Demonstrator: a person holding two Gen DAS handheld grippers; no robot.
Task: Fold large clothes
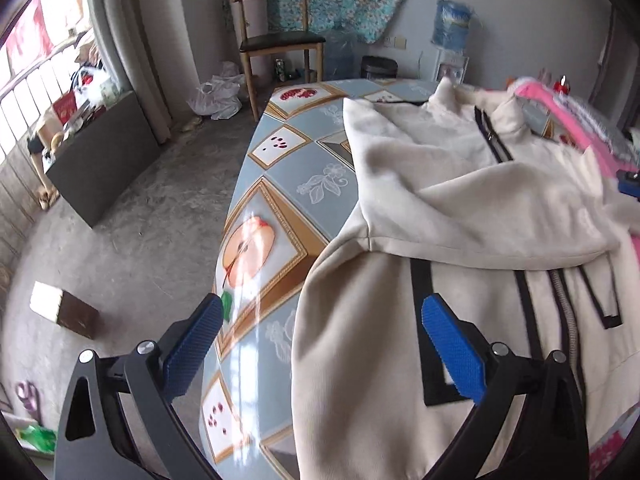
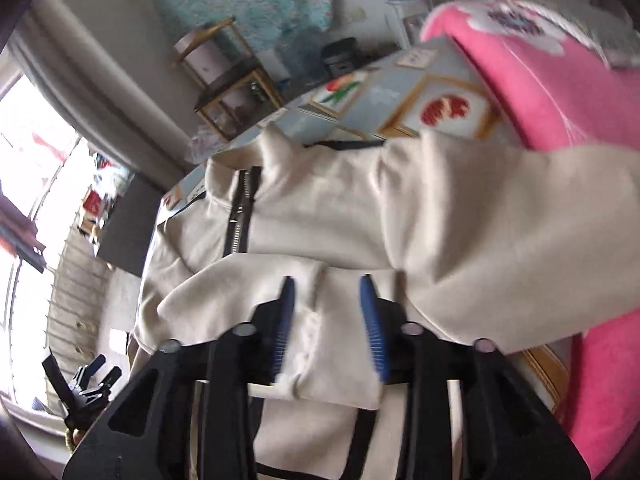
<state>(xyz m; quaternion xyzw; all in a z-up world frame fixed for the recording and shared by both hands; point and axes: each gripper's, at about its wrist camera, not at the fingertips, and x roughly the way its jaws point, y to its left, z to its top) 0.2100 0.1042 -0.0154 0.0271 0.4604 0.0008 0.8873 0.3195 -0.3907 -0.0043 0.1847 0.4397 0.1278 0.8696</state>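
Note:
A cream zip jacket (image 1: 460,208) with black trim lies on a table (image 1: 280,184) covered in a fruit-pattern cloth. One sleeve is folded across its chest. My left gripper (image 1: 324,320) is open above the jacket's lower left edge, one blue finger (image 1: 192,348) over the table and the other over a black-edged pocket. In the right wrist view the jacket (image 2: 360,208) fills the middle. My right gripper (image 2: 328,292) is part open, with the end of a cream sleeve (image 2: 316,344) lying between its fingers; a firm hold does not show.
A pink garment (image 2: 560,92) lies at the jacket's right side, also in the left wrist view (image 1: 560,108). A wooden chair (image 1: 276,40) stands beyond the table's far end. A dark box (image 1: 104,156) and a small box (image 1: 64,308) sit on the floor at the left.

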